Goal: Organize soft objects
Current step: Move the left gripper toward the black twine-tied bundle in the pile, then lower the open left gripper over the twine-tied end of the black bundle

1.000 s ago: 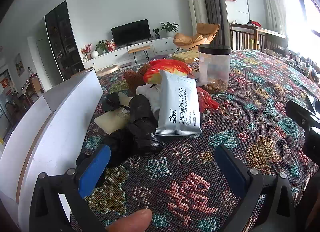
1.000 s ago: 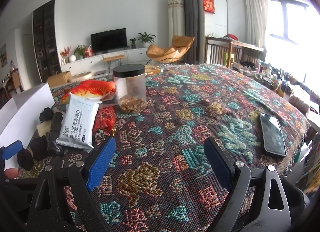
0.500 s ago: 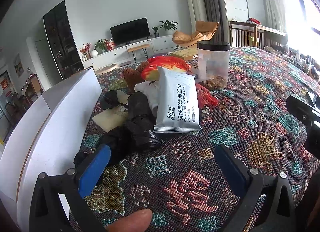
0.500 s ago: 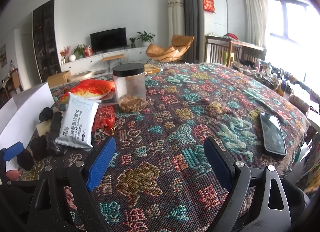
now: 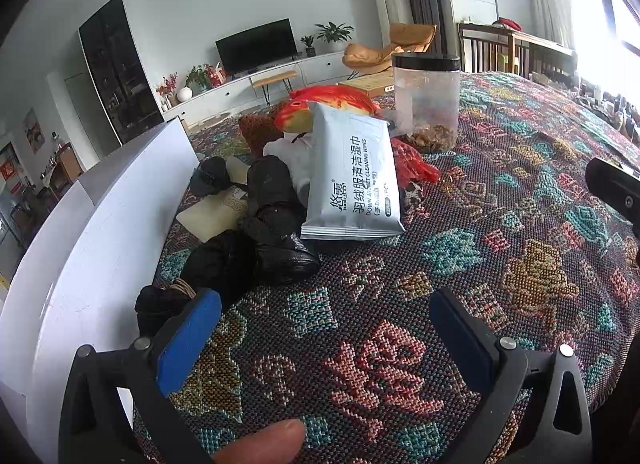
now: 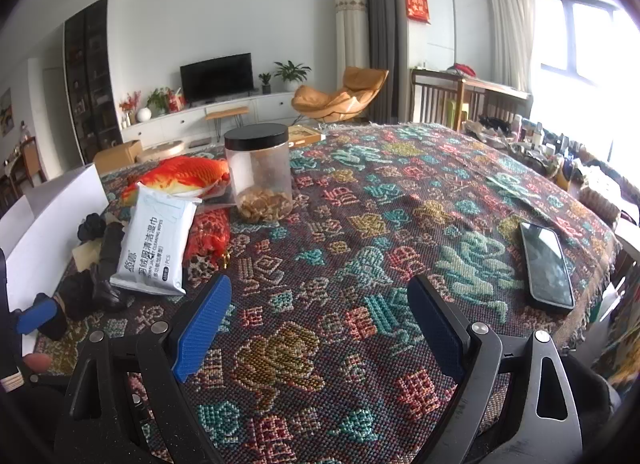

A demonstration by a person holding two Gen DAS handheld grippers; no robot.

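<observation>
Woven cloth (image 6: 360, 232), patterned in teal, red and gold, covers the table in both views; only the right wrist view shows 1 dark phone (image 6: 546, 266) lying flat near the right edge, well apart from the pile; only the left wrist view shows a thumb tip (image 5: 260, 442) at the bottom edge and a brown plush piece (image 5: 256, 132) behind the pile.

Left gripper (image 5: 326, 338): jaws spread wide, nothing between the blue pads, bare cloth beneath; black soft bundles (image 5: 276, 224) lie just ahead and left of the left pad, the nearest lump almost touching it; 1 white wipes pack (image 5: 352, 180) rests tilted on top of the pile, ahead of the jaws; white box wall (image 5: 100, 232) stands just left of the pile.

Right gripper (image 6: 320, 322): jaws equally wide, holding nothing; the pile sits ahead and left of its left pad, apart from it; the wipes pack is the closest item.

Count: 1 wipes pack; 1 orange-red plush fish (image 6: 180, 178) behind the pack; 1 red mesh item (image 6: 208, 234) right of the pack; 1 clear jar with black lid (image 6: 260, 178), upright, beside the fish; black bundles overlap, exact number unclear.
</observation>
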